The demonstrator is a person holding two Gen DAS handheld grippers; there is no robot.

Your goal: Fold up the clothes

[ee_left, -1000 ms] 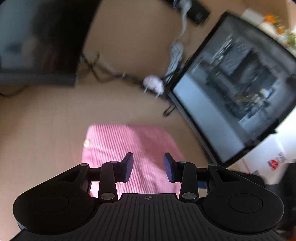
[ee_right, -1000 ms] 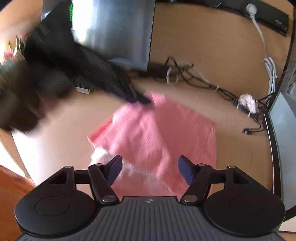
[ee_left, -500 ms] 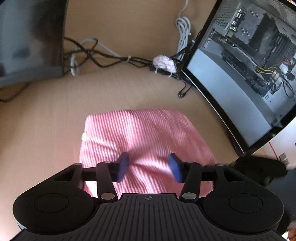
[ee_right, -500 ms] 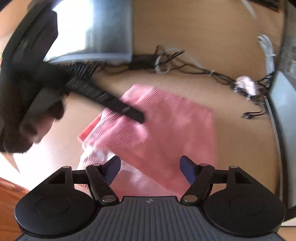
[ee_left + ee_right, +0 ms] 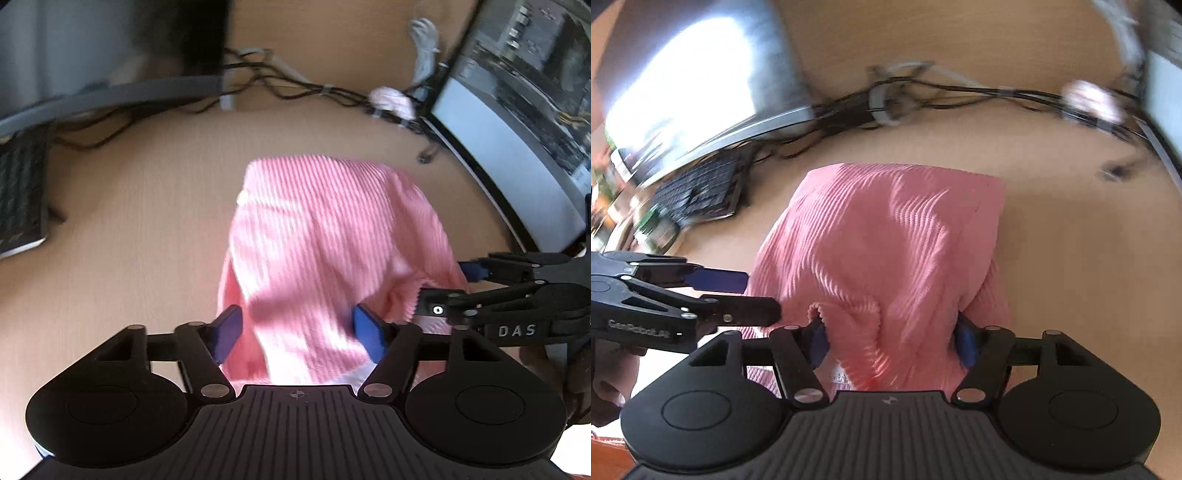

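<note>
A pink ribbed garment [image 5: 325, 236] lies partly folded on the wooden desk [image 5: 129, 221]. My left gripper [image 5: 297, 332] hangs low over its near left part. Its jaws are opening, and cloth lies between and below the blue pads without being pinched. My right gripper [image 5: 890, 339] is down on the garment [image 5: 886, 236] at its near edge. Its jaws are closing, with a raised bunch of cloth and a curled hem between the pads. Each gripper shows in the other's view: the right gripper [image 5: 441, 284] at the garment's right edge, the left gripper [image 5: 761, 297] at its left edge.
A monitor [image 5: 110, 55] stands at the back left with a dark keyboard [image 5: 22, 192] beside it. Tangled cables [image 5: 295, 88] run along the back of the desk. A glass-sided computer case [image 5: 517, 110] stands on the right. A hand [image 5: 613, 384] holds the left gripper.
The left jaws have widened and that gripper has dropped closer to the cloth. The right gripper has sunk onto the near edge, where cloth now bunches between its pads.
</note>
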